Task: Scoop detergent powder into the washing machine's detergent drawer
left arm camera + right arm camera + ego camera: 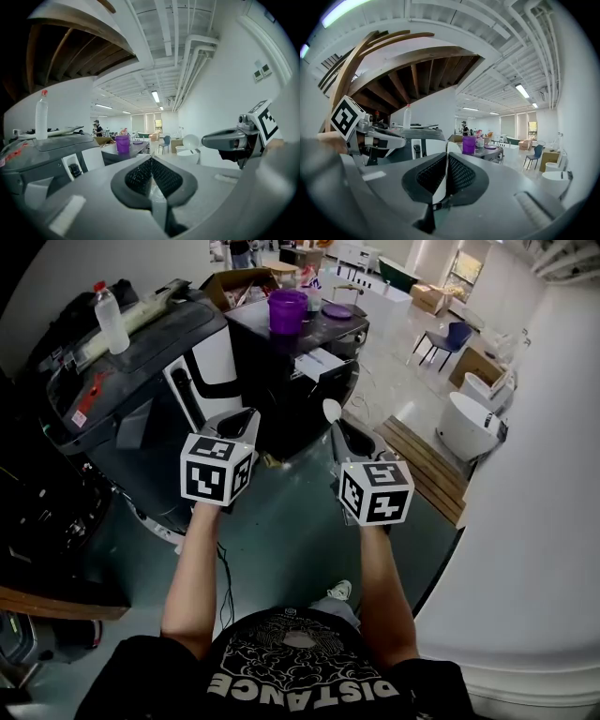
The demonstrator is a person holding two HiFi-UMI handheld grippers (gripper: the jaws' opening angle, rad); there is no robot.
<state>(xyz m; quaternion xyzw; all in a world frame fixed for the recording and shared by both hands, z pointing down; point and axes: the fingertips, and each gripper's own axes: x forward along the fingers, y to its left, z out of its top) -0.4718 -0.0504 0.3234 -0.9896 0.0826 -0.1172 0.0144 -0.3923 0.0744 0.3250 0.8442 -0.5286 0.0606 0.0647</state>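
Scoop is sitting pinched in right gripper, well apart from purple tub. Left gripper is hovering closed and empty; scooping seems not begun

- The scoop shows only its white bowl in the head view; its handle is buried between the pads of the right gripper, where just a pale strip shows
- The washing machine runs off into the dark left edge of the head view, and the left gripper and forearm hide its lower front
- The white panel on the machine's front is too small and dim to tell what sits in its opening
- The inside of the purple tub cannot be seen from any view
- The person at the far tables is too small to make out
- The left gripper view cuts the right gripper off at its right edge
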